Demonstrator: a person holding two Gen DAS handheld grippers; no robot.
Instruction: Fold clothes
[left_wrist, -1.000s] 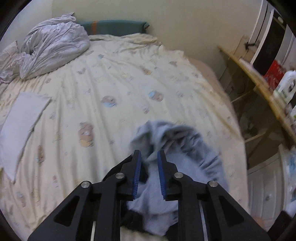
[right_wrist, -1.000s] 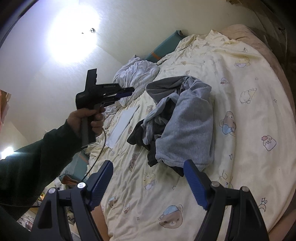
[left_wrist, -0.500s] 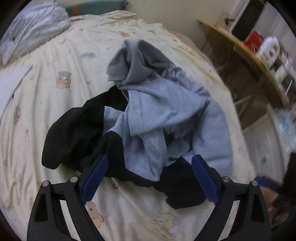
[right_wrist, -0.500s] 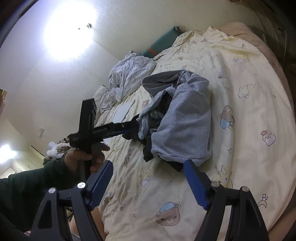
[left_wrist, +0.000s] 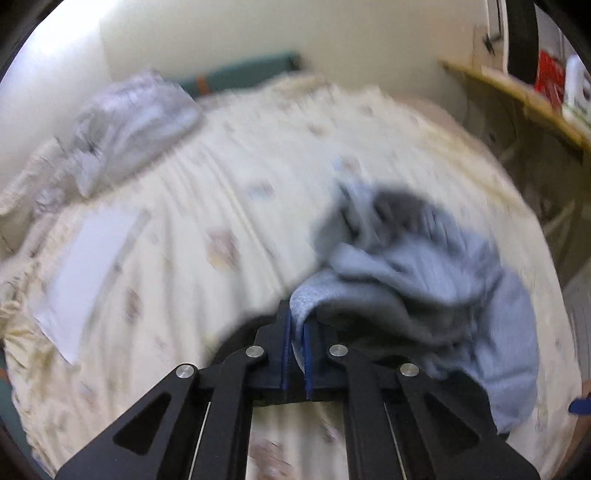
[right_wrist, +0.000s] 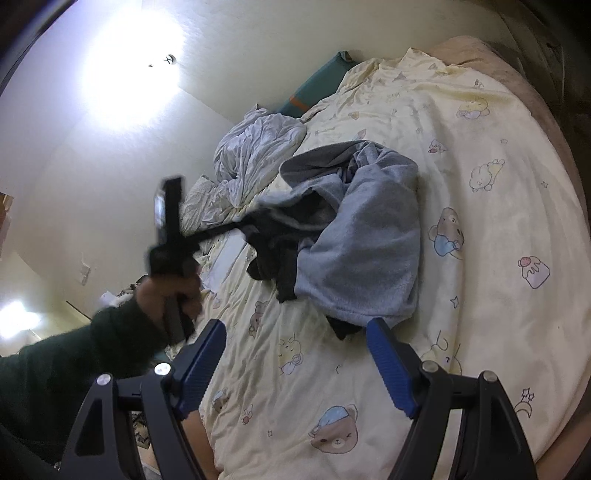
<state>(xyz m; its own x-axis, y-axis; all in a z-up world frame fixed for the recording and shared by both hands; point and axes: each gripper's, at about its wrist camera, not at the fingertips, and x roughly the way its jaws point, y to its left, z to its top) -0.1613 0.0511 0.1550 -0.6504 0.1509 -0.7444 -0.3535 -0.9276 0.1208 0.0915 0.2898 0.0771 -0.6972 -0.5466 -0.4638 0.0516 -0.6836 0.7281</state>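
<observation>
The left gripper (left_wrist: 296, 328) has its blue fingers pinched narrow on a fold of the grey sweatshirt (left_wrist: 424, 266), which lies heaped on the bed (left_wrist: 221, 192) over a dark garment (right_wrist: 273, 258) — toward 2 o'clock in the blurred left view. The right gripper (right_wrist: 295, 354) hangs with its fingers spread wide, the heap at 12 o'clock beyond them, nothing between — a crumpled white sheet (right_wrist: 255, 155) lies farther off at 11 o'clock.

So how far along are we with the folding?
Barely begun. Nothing looks folded: the grey garment lies crumpled over dark clothing on the bed. The left claw has pinched the grey garment's edge; the right claw hangs open. Spreading and folding are left.
</observation>
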